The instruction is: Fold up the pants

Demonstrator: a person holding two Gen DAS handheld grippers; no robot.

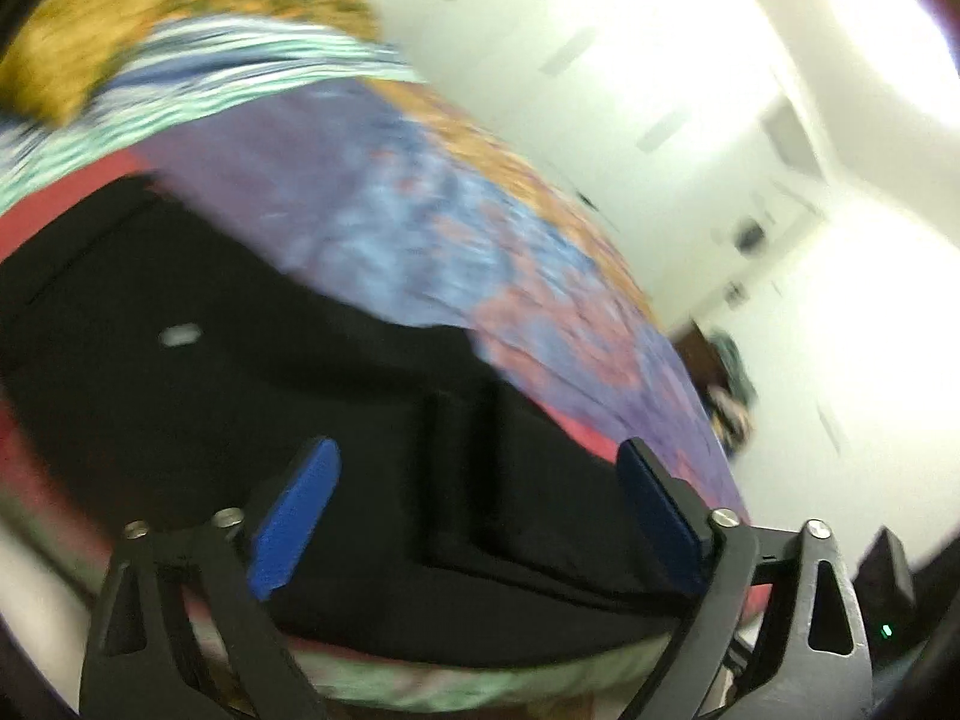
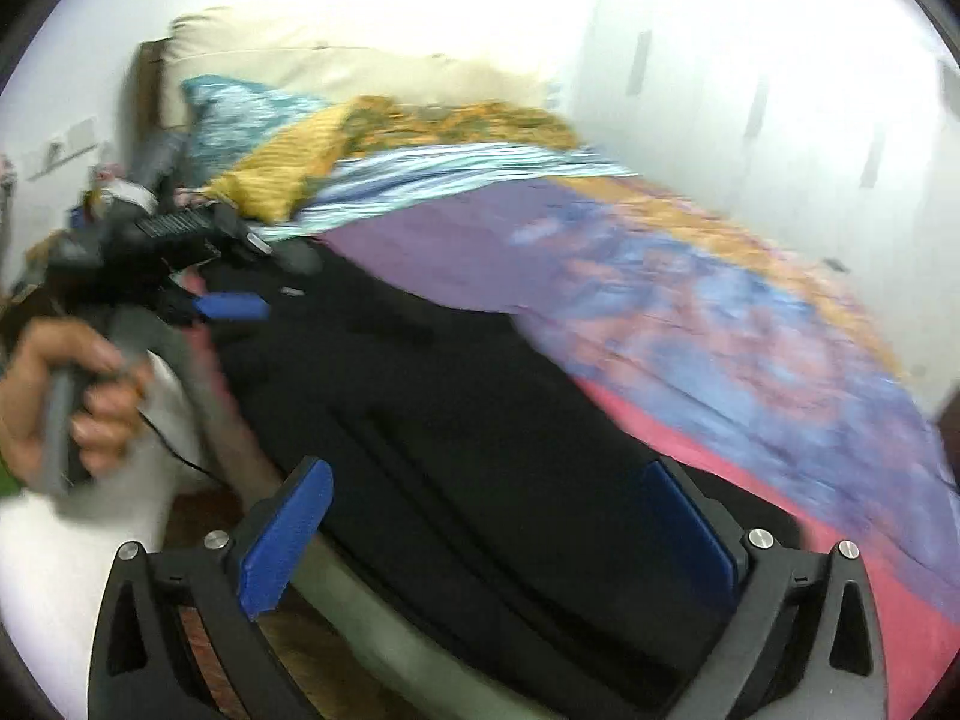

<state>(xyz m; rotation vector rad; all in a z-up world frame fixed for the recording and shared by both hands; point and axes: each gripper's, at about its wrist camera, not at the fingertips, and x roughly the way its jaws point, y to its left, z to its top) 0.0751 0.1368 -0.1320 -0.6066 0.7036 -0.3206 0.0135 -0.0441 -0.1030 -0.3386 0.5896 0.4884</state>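
Observation:
Black pants (image 1: 240, 390) lie along the near edge of a bed with a purple, blue and pink cover (image 1: 420, 210). A folded layer with a straight edge sits between the blue pads of my left gripper (image 1: 477, 456), which hovers open just above the cloth without pinching it. In the right wrist view the pants (image 2: 450, 396) stretch away from my right gripper (image 2: 489, 474), which stands wide open over the near end with nothing clamped. Farther along the pants, a hand (image 2: 60, 396) holds the left gripper, whose blue pad (image 2: 234, 306) shows above the cloth. Both views are blurred.
A yellow patterned blanket (image 2: 420, 120), a striped teal cloth (image 2: 468, 165) and a cream pillow (image 2: 300, 60) lie at the head of the bed. White wardrobe doors (image 2: 750, 90) stand beyond the bed's far side. Wooden floor (image 2: 288, 630) shows below the near edge.

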